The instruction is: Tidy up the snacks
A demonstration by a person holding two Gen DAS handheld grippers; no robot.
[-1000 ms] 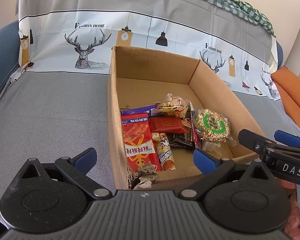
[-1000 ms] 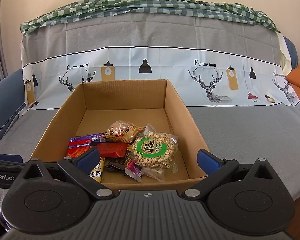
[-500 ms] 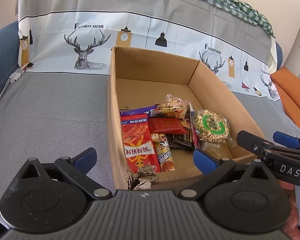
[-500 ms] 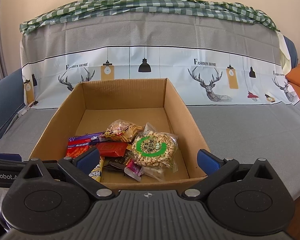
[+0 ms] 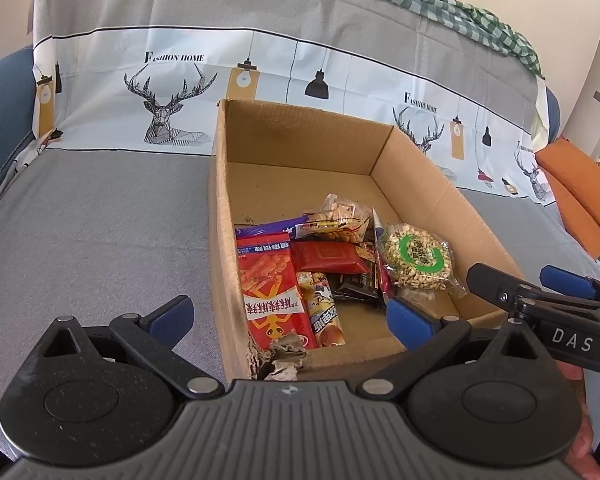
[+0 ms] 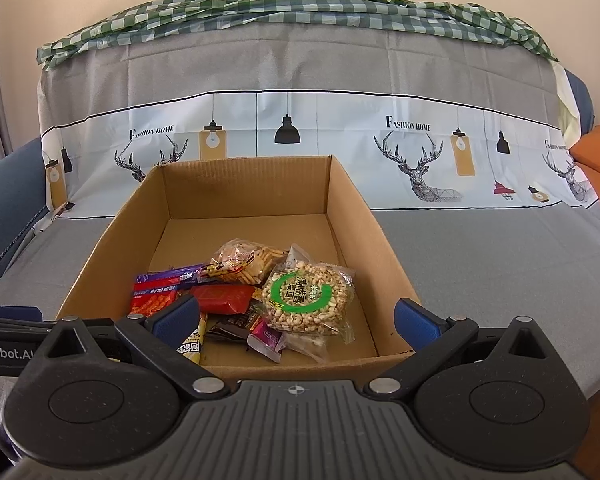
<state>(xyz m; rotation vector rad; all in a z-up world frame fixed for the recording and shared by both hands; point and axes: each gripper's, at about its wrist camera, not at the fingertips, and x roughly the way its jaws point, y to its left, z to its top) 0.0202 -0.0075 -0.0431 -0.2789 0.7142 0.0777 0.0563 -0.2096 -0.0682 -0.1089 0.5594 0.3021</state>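
Right tool [image 6: 296, 316] wide, empty; left tool [image 5: 288, 314] likewise. Round clear puffed-grain pack with green ring [image 6: 308, 298] lies in brown cardboard box [image 6: 244, 188], directly ahead of right tool, nearer it.

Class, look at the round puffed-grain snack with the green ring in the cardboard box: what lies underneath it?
The puffed-grain snack rests on a dark wrapper and a small pink packet, with the cardboard box floor around them. Anything directly beneath its middle is covered.
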